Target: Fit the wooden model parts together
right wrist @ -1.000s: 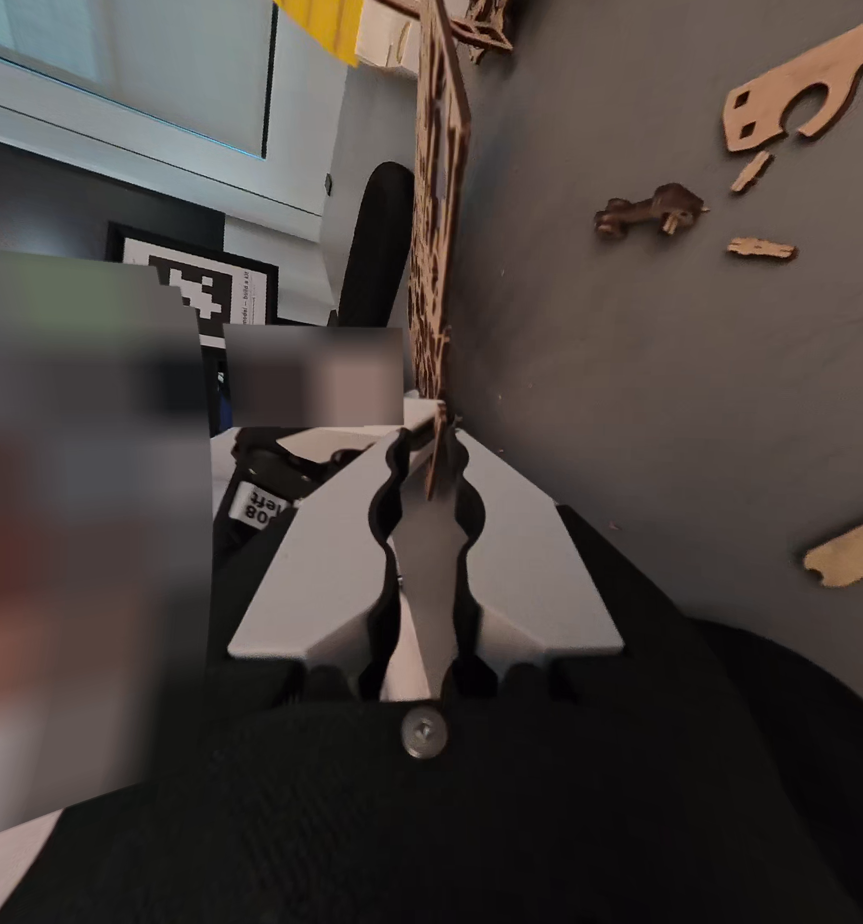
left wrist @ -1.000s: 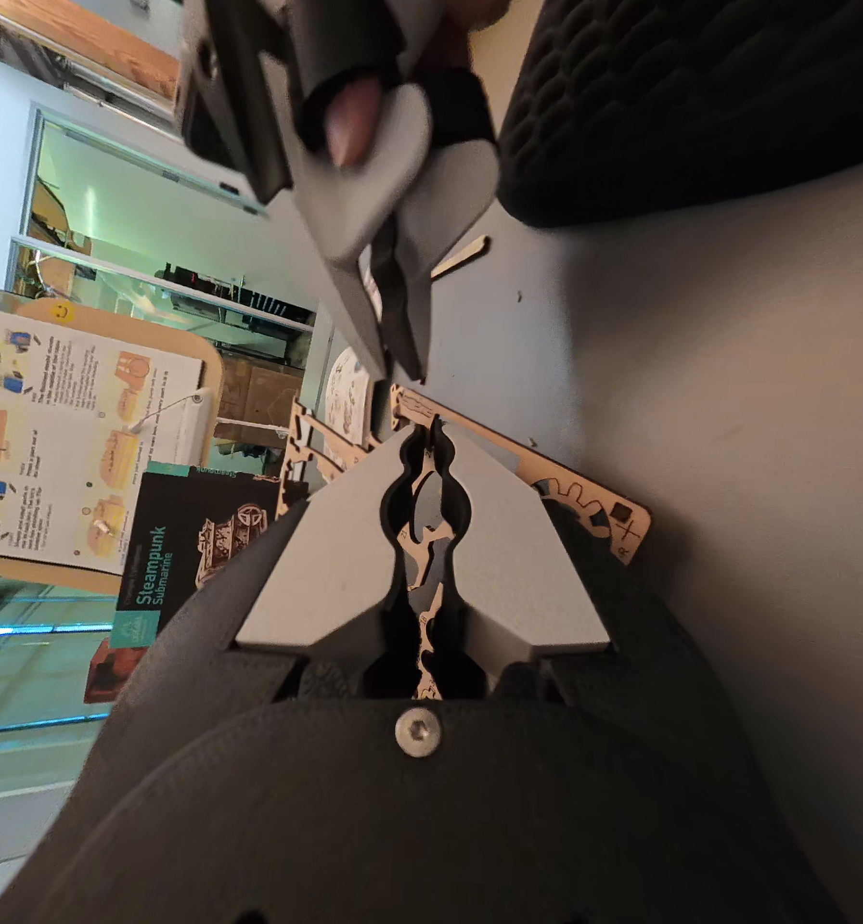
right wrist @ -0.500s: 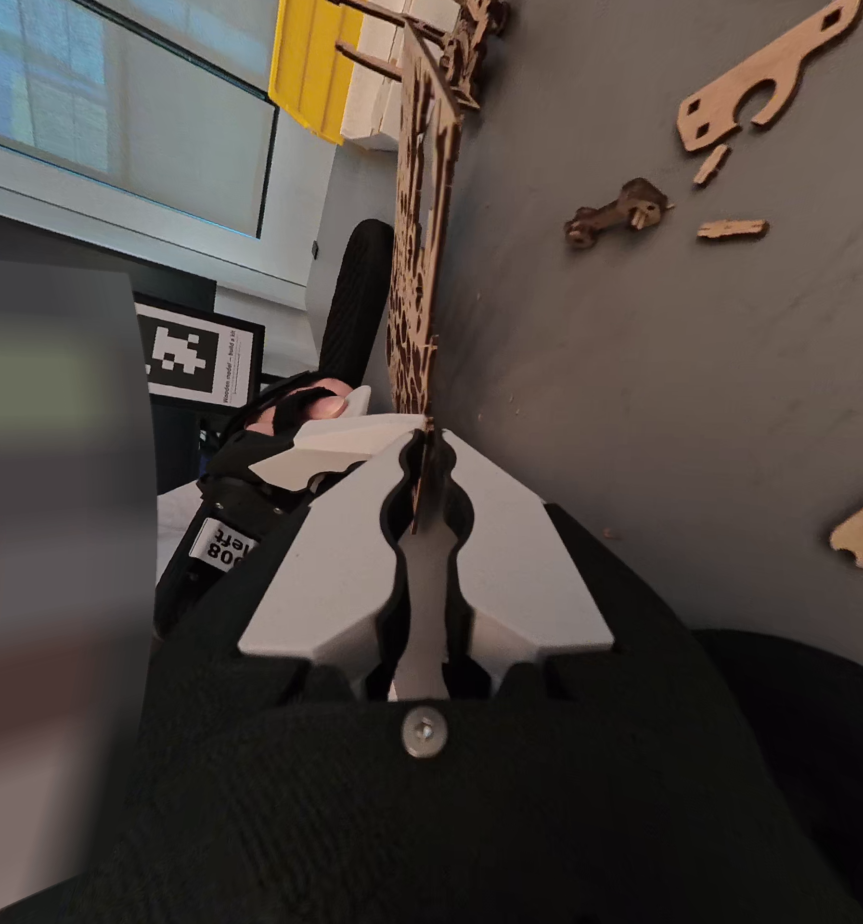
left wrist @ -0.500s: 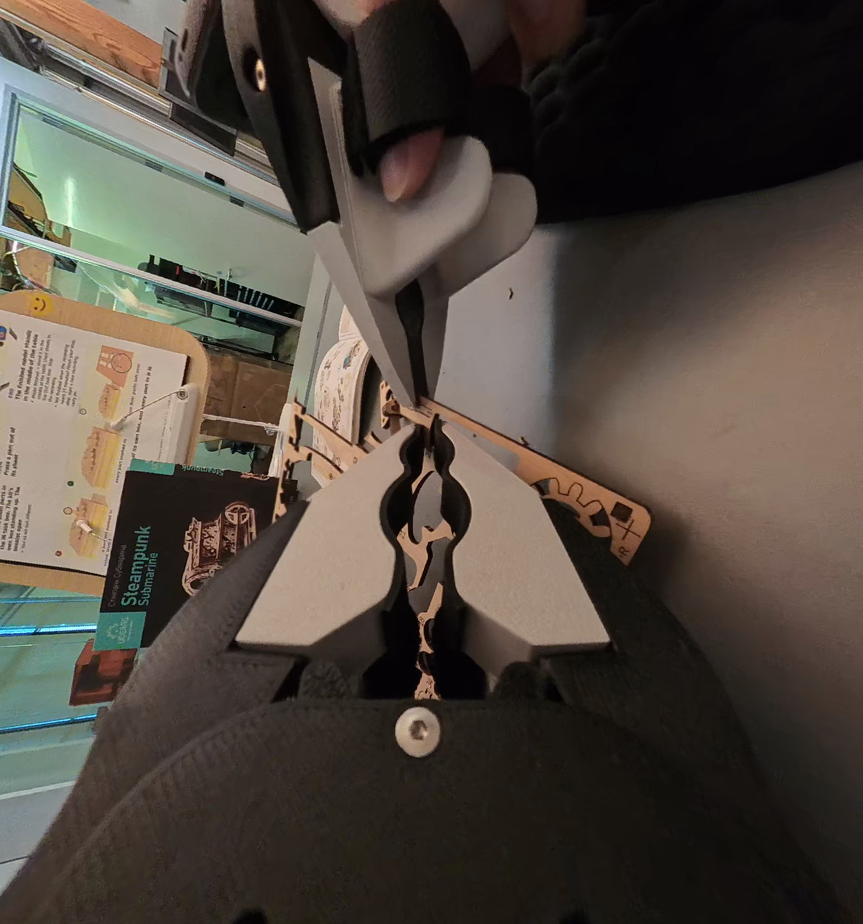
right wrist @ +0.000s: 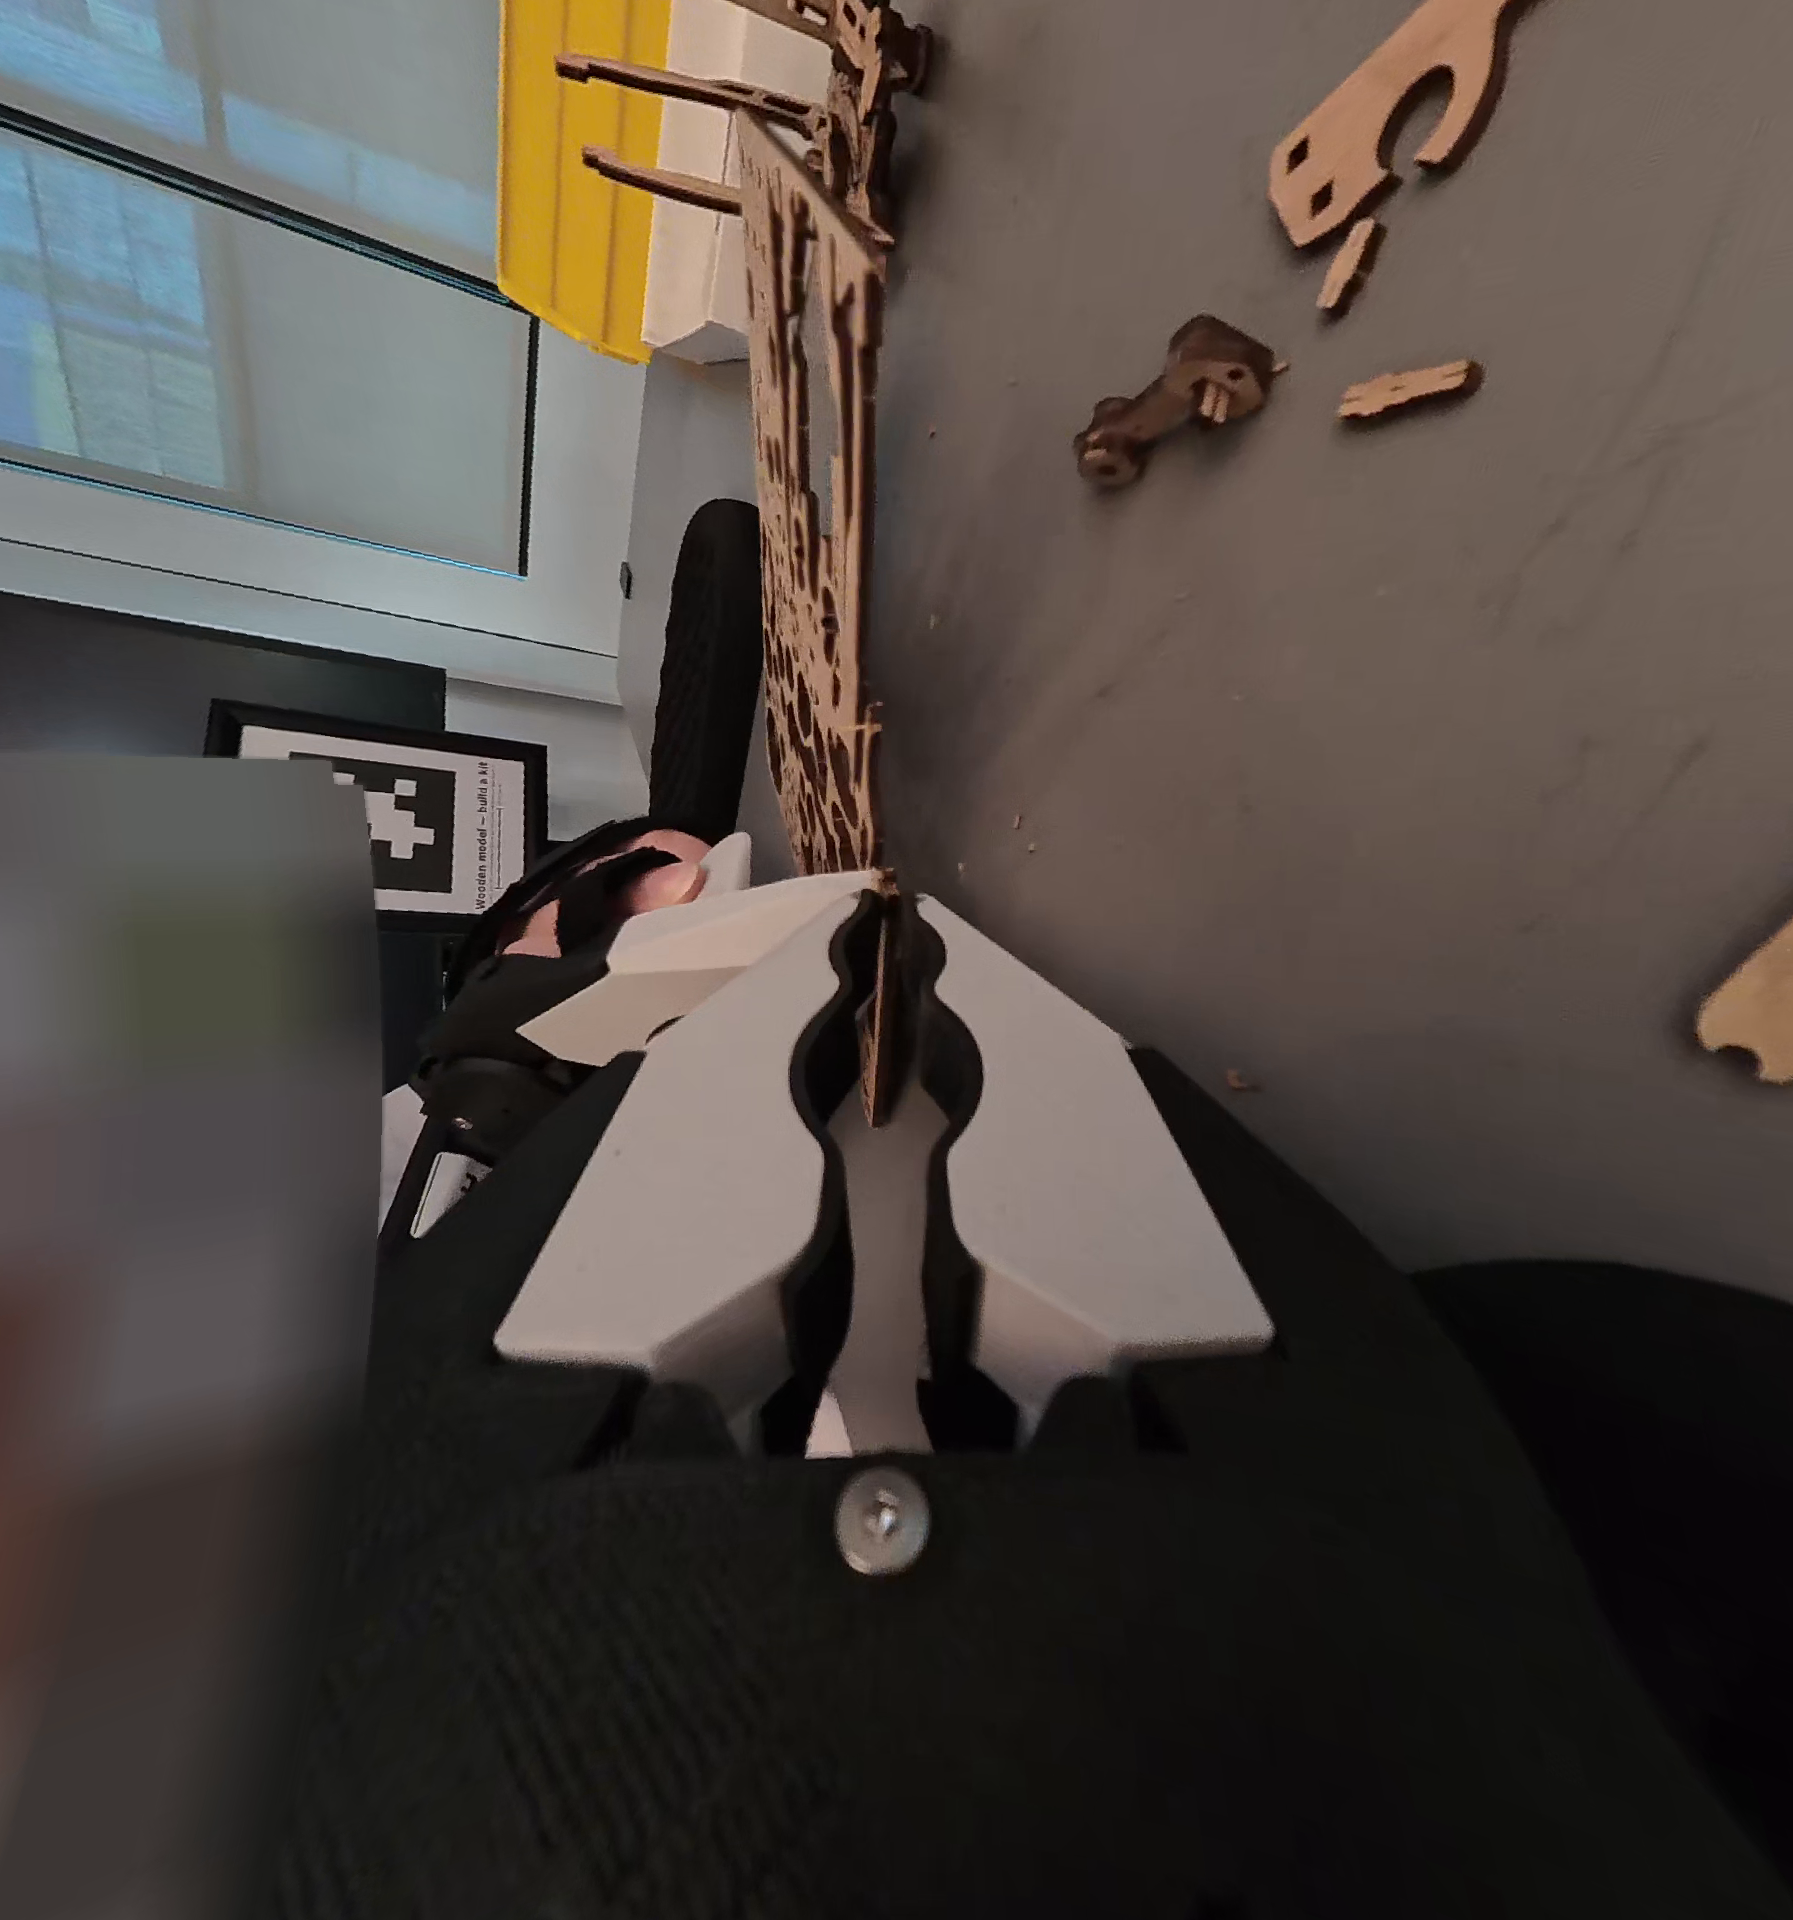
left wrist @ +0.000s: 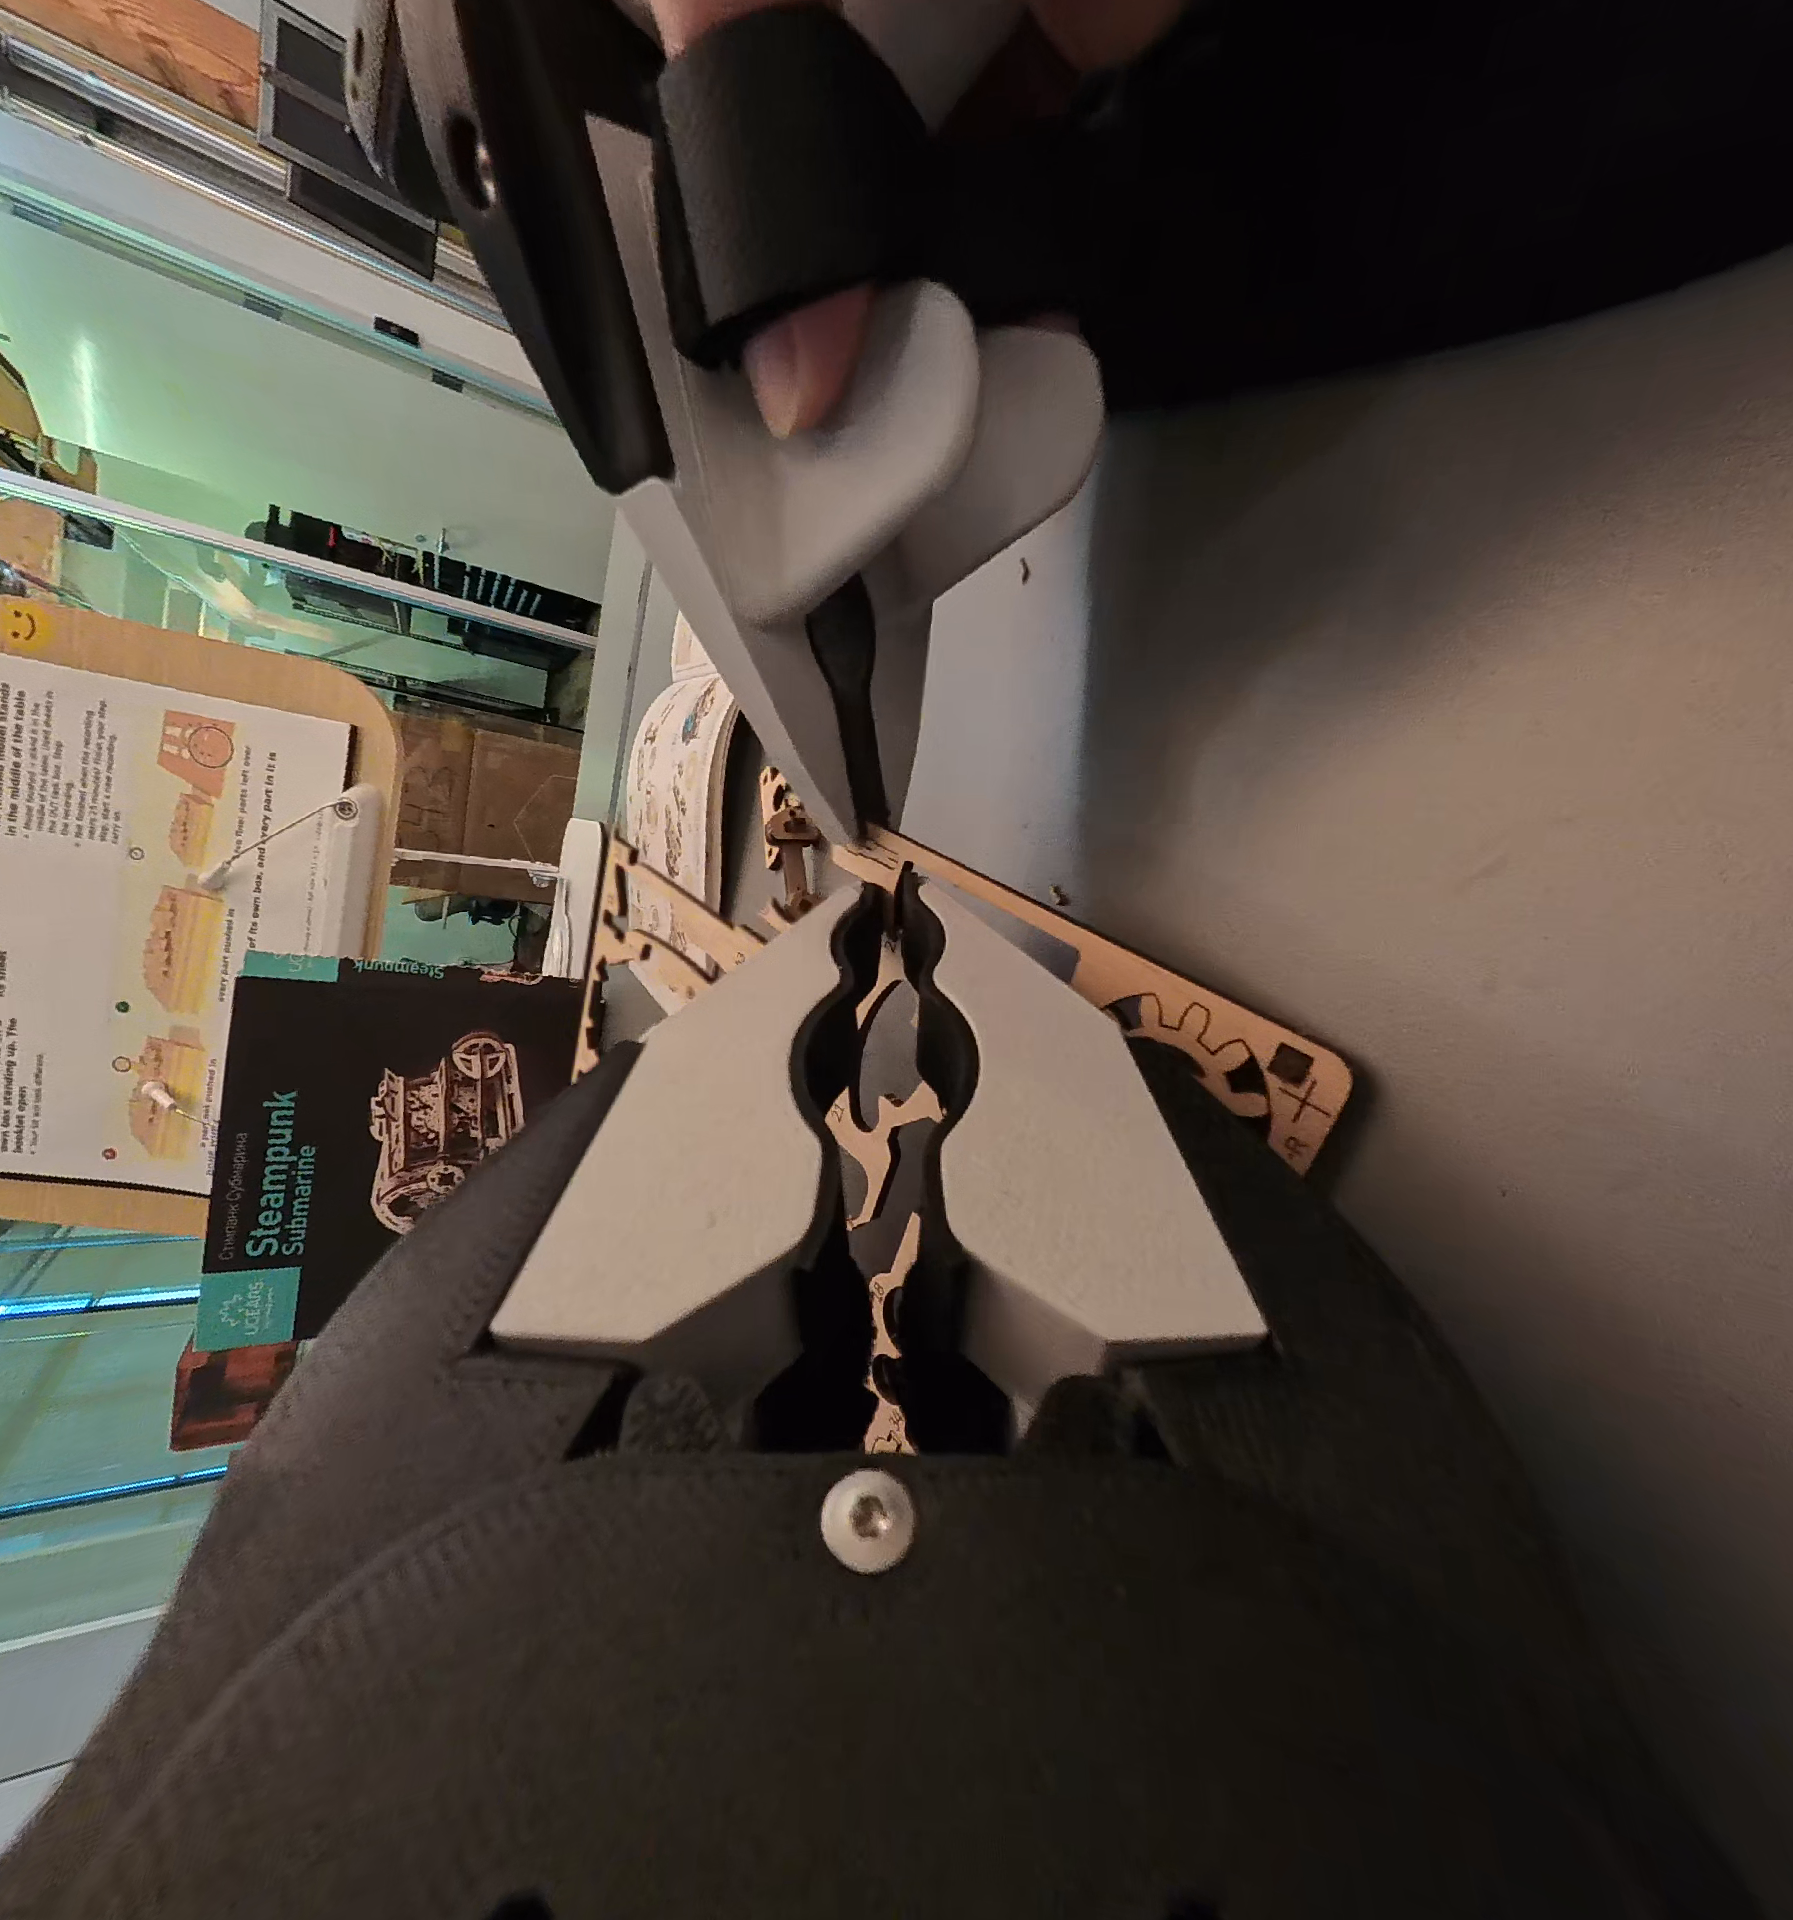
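A thin laser-cut wooden sheet (left wrist: 1214, 1049) with punched-out parts stands on edge close to the grey table (left wrist: 1494, 831). My left gripper (left wrist: 897, 894) is shut on the sheet, which runs back between its fingers. My right gripper (right wrist: 887, 904) is shut on the sheet's near corner, and the sheet (right wrist: 819, 520) stretches away from it edge-on. In the left wrist view the right gripper (left wrist: 866, 821) comes down from above, its tips next to mine. In the right wrist view the left gripper's white fingers (right wrist: 663, 956) lie just left of the tips.
Loose wooden parts lie on the table: a flat hooked piece (right wrist: 1391, 114), a small dark assembled piece (right wrist: 1172, 400), slivers (right wrist: 1406, 390) and a pale piece (right wrist: 1785, 997). A kit box (left wrist: 352, 1143), an instruction board (left wrist: 92, 914), an open booklet (left wrist: 679, 769) and a yellow bin (right wrist: 580, 166) stand at the table's far side. My two grippers' fingertips are within a few centimetres of each other.
The right gripper has come down closer to the left one and closed on the sheet's corner; the sheet now sits deeper between its fingers. The left gripper has kept its hold.
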### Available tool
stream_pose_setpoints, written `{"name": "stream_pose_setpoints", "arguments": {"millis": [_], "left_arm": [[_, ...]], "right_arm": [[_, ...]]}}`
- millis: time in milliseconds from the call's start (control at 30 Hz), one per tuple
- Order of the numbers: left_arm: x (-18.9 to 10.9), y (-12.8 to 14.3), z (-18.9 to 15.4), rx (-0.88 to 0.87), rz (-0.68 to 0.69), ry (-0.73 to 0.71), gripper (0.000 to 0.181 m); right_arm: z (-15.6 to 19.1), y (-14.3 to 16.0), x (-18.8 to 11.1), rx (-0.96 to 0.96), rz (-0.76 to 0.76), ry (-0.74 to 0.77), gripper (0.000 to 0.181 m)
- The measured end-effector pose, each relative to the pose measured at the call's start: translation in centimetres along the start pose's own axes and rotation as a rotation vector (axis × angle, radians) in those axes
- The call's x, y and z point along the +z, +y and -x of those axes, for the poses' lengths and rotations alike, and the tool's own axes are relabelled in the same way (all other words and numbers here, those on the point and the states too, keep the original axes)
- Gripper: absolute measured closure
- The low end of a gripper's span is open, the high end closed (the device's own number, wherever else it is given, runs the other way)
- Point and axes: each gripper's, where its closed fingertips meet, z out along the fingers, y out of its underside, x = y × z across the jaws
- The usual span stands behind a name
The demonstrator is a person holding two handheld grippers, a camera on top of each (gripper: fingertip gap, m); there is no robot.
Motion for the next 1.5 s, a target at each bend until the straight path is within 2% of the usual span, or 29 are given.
{"name": "stream_pose_setpoints", "arguments": {"millis": [133, 267, 400, 733, 1000, 1067, 1133, 1200, 1300, 1400, 1500], "left_arm": [[0.1, -0.1, -0.4, -0.003, 0.006, 0.024, 0.18], [0.2, 0.1, -1.3, -0.025, 0.027, 0.08, 0.18], [0.3, 0.2, -2.1, -0.035, 0.047, 0.134, 0.18], [0.3, 0.2, -2.1, -0.051, 0.046, 0.138, 0.179], [0.3, 0.3, -2.0, -0.053, 0.05, 0.137, 0.179], [0.2, 0.5, -2.0, -0.058, 0.052, 0.141, 0.179], [0.1, 0.2, -1.8, -0.085, 0.027, 0.145, 0.18], [-0.2, -0.3, -1.0, -0.091, -0.015, 0.099, 0.179], [-0.3, -0.7, -1.0, -0.08, -0.036, 0.095, 0.18], [-0.2, -0.7, -1.2, -0.076, -0.035, 0.101, 0.179], [-0.3, -0.8, -0.9, -0.071, -0.045, 0.078, 0.18]], "right_arm": [[-0.5, 0.3, 0.0, 0.062, 0.023, 0.007, 0.181], [-1.3, 0.8, 0.3, -0.004, 0.081, 0.103, 0.181], [-2.1, 1.4, 0.6, 0.041, 0.149, 0.141, 0.18], [-2.5, 1.7, 0.5, 0.139, 0.262, 0.221, 0.18], [-2.5, 1.5, 0.6, -0.064, 0.221, 0.355, 0.181], [-2.4, 1.4, 0.7, -0.046, 0.187, 0.286, 0.18], [-1.6, 1.3, 0.3, 0.048, 0.167, 0.127, 0.18], [-0.6, 1.0, -0.3, 0.014, 0.139, 0.008, 0.181], [-0.3, 1.3, -0.5, -0.074, 0.146, 0.007, 0.178], [-0.2, 2.0, -0.2, -0.124, 0.229, 0.031, 0.172], [-0.5, 1.8, -0.2, -0.101, 0.255, 0.045, 0.166]]}}
